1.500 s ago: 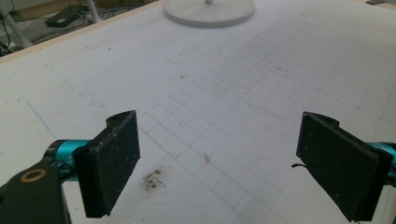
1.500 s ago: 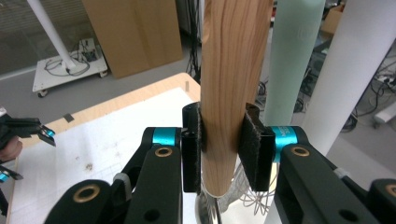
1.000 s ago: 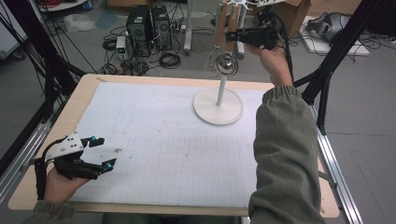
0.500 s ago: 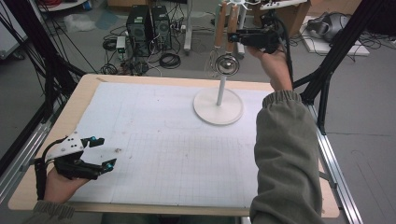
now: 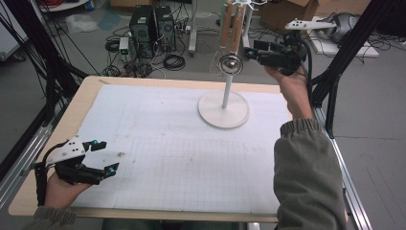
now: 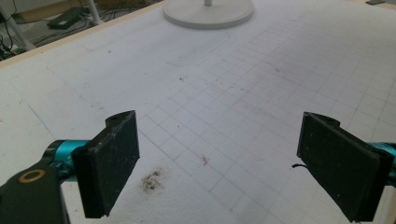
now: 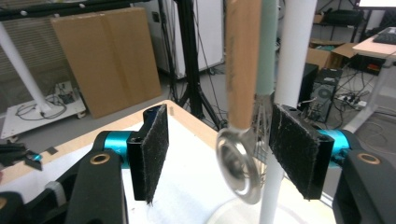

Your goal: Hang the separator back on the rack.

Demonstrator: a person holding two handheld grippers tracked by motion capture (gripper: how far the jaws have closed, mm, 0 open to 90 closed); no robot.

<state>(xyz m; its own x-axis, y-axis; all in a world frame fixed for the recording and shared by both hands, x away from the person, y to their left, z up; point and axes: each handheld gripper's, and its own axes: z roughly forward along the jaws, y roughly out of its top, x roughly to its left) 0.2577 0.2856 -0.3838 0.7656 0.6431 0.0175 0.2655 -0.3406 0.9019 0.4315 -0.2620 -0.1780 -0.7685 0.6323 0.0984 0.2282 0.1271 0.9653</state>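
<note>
Strainer point(image 7: 240, 165) on rack point(image 5: 224, 109) now sits between R gripper point(image 5: 253, 52) fingers, spread, moved in closer, ready to pinch; L gripper point(image 5: 106, 157) spread, idle on counter point(image 5: 143, 120).

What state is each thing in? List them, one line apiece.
Right gripper: open, jaws either side of the ladle, not closed on it.
Left gripper: open, holding nothing, low over the mat.
Wooden-handled steel ladle: hanging from the rack.
Green-handled wire whisk: hanging behind it.
White round-based stand: upright on the table.
</note>
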